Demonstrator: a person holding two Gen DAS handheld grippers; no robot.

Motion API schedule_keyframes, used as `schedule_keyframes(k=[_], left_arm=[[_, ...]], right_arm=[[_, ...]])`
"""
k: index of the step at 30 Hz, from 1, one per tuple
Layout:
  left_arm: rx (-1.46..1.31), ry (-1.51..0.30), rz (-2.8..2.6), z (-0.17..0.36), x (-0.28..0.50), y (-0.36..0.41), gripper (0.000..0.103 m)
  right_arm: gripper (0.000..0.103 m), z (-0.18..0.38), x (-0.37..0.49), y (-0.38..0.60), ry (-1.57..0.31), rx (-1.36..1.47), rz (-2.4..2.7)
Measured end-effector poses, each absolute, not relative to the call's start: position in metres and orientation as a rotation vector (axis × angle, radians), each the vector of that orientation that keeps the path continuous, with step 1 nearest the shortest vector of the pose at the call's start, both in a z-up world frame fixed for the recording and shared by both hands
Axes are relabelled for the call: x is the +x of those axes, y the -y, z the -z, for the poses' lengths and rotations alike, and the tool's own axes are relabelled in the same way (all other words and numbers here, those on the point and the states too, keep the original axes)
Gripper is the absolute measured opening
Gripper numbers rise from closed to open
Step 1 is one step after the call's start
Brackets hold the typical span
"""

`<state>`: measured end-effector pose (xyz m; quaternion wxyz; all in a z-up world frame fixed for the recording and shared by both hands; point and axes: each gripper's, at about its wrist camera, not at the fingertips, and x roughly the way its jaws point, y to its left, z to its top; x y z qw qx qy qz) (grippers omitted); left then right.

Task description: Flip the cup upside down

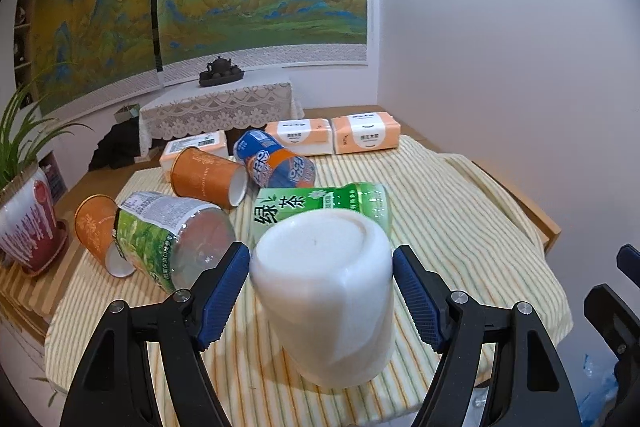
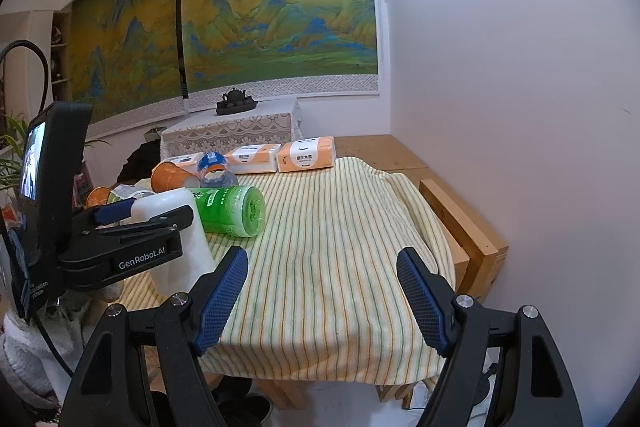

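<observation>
A white cup (image 1: 326, 291) stands upside down on the striped cloth, base up, near the table's front edge. My left gripper (image 1: 322, 291) is open around it, its blue pads (image 1: 224, 291) a small gap off each side of the cup. In the right wrist view the cup (image 2: 176, 227) shows at the left, partly behind the left gripper's black body (image 2: 132, 239). My right gripper (image 2: 322, 295) is open and empty, over the front of the cloth to the right of the cup.
A green tea bottle (image 1: 320, 205) lies just behind the cup. A clear bottle (image 1: 176, 231), two orange paper cups (image 1: 206, 179), a blue bottle (image 1: 276, 163) and tissue packs (image 1: 332, 135) lie beyond. A potted plant (image 1: 28, 219) stands at left. A wooden ledge (image 2: 460, 215) borders the right.
</observation>
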<state>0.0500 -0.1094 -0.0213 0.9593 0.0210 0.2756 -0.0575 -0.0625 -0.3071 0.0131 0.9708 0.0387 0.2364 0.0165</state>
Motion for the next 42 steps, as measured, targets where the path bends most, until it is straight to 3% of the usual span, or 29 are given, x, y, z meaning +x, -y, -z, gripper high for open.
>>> schedule_keyframes(k=[15,24,26,33,35,42], left_arm=[[-0.002,-0.547,0.153,0.020,0.043,0.104,0.091],[-0.035,-0.495,0.141,-0.001,0.012,0.084,0.092],[-0.044,-0.480,0.133,-0.006,0.001,0.077,0.093],[-0.054,-0.429,0.108,-0.018,-0.032,0.059,0.095],[-0.051,-0.412,0.099,-0.020,-0.041,0.054,0.096],[-0.083,-0.383,0.057,-0.024,-0.068,0.033,0.099]], right_arm=[[0.074,-0.014,-0.064,0.306,-0.483,0.083,-0.037],[0.074,-0.019,-0.068,0.301,-0.472,0.084,-0.044],[0.079,-0.021,-0.069,0.297,-0.464,0.083,-0.046],[0.081,-0.026,-0.075,0.283,-0.427,0.086,-0.050],[0.088,-0.027,-0.077,0.280,-0.416,0.085,-0.049],[0.092,-0.034,-0.085,0.267,-0.381,0.089,-0.051]])
